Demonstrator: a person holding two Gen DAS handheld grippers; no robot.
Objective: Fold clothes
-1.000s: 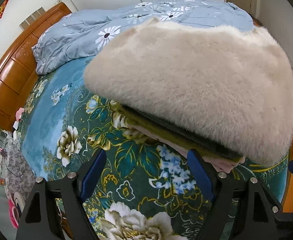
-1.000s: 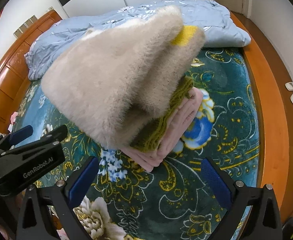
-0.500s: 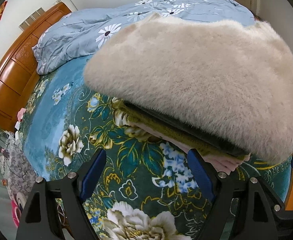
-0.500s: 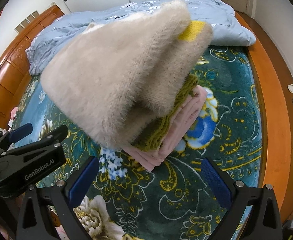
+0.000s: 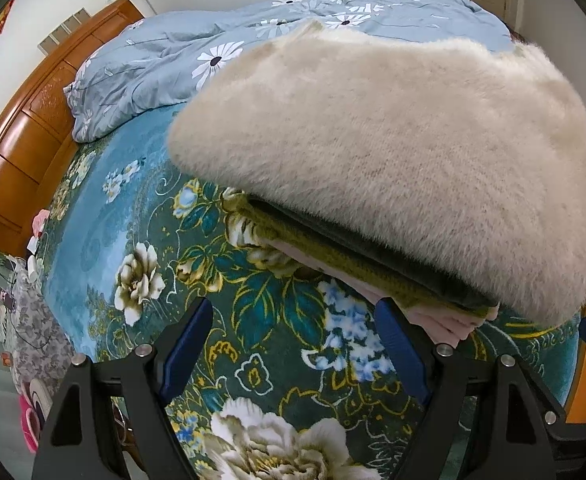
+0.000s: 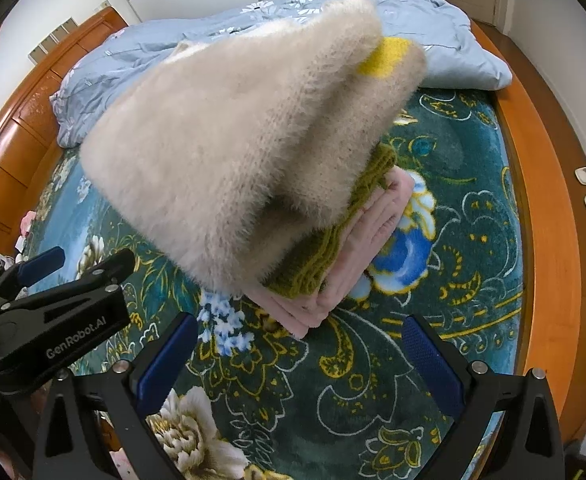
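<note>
While cream sweater (image 6: 233,152) stays stacked, grippers unmoved

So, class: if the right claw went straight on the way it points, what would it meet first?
Probably the folded pink garment at the bottom of the stack, under the green knit and cream fluffy sweater. The open right claw holds nothing; depth is unclear.

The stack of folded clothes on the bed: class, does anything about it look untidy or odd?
Yes. The cream fuzzy sweater on top overhangs the olive knit and pink garment beneath, bulging rather than lying flat.
</note>
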